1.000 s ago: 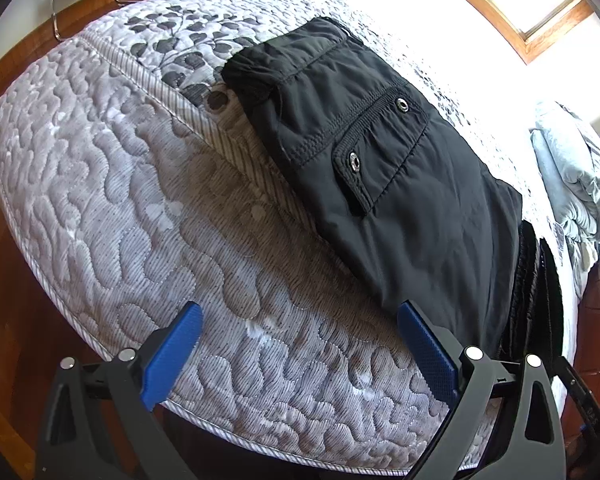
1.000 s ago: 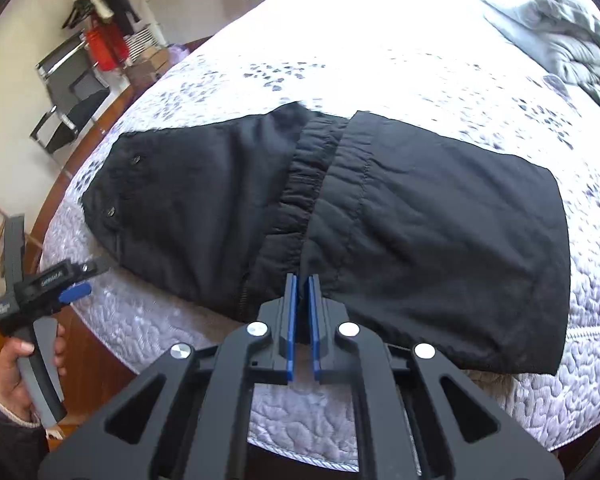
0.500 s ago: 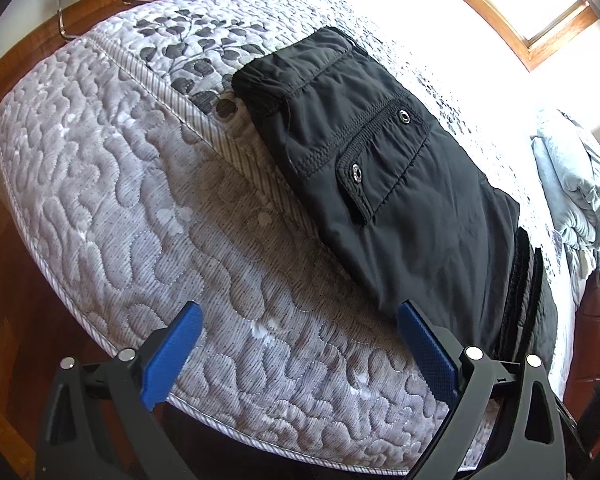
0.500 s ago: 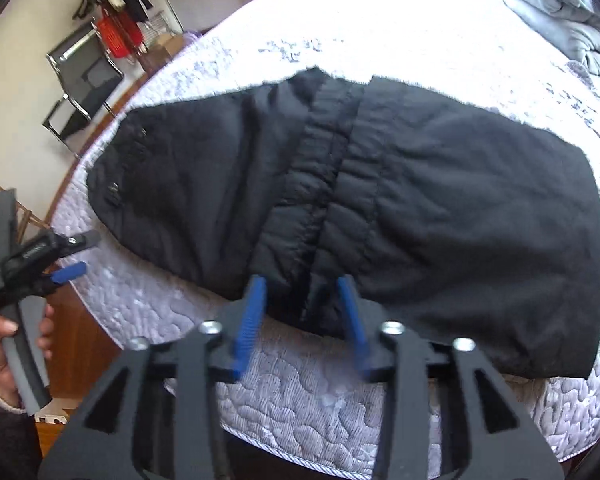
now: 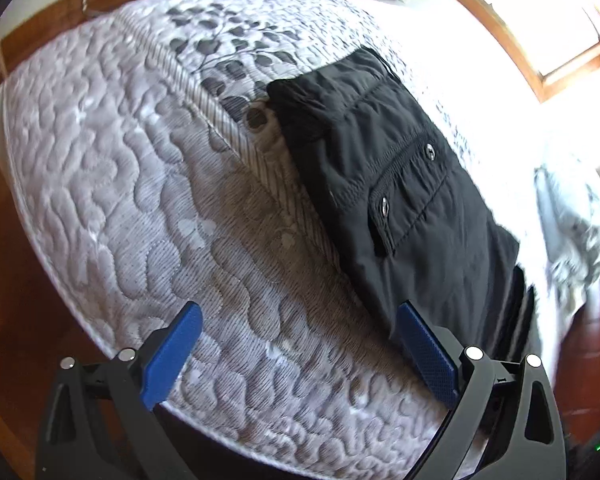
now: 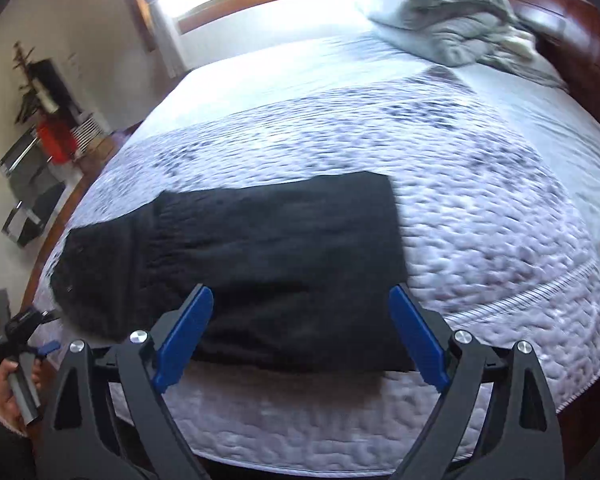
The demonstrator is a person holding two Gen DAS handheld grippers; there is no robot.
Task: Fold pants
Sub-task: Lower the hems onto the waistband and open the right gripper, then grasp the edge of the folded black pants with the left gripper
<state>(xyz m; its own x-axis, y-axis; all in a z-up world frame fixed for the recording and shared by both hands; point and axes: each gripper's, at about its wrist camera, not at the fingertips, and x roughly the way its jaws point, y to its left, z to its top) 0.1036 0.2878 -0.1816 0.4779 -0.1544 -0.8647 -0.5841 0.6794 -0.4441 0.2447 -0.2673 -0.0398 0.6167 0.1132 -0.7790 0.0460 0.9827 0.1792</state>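
Folded black nylon pants (image 6: pixel 260 264) lying flat near the front edge of the quilted grey-and-white mattress (image 6: pixel 500 240), long axis running from 9 to 3 o'clock in the right wrist view. Elastic waistband ridge showing toward 9 o'clock, one layer doubled over it, the edge at 3 o'clock straight and square. Same pants (image 5: pixel 400 200) in the left wrist view stretching from 12 toward 5 o'clock, snap-buttoned pocket flap facing up, stacked layers visible at the 5 o'clock end.

Right gripper (image 6: pixel 300 336) released, blue pads spread wide, hovering just above the near hem and holding nothing. Left gripper (image 5: pixel 296 354) likewise spread wide and empty, poised over bare mattress at the pants' narrow end, its right pad close to the fabric edge but whether touching, not clear. Also visible at 8 o'clock in the right view, held in a bare hand (image 6: pixel 14 384) off the bed corner.

Judged progress: well along, at least one fold laid, the bundle lying tidy. Possibly left: one more fold bringing one end over the other for a compact packet, or a final smoothing; no telling from here whether more is intended.

Crumpled pale grey duvet (image 6: pixel 448 20) heaped at 1 o'clock, well apart from the pants.
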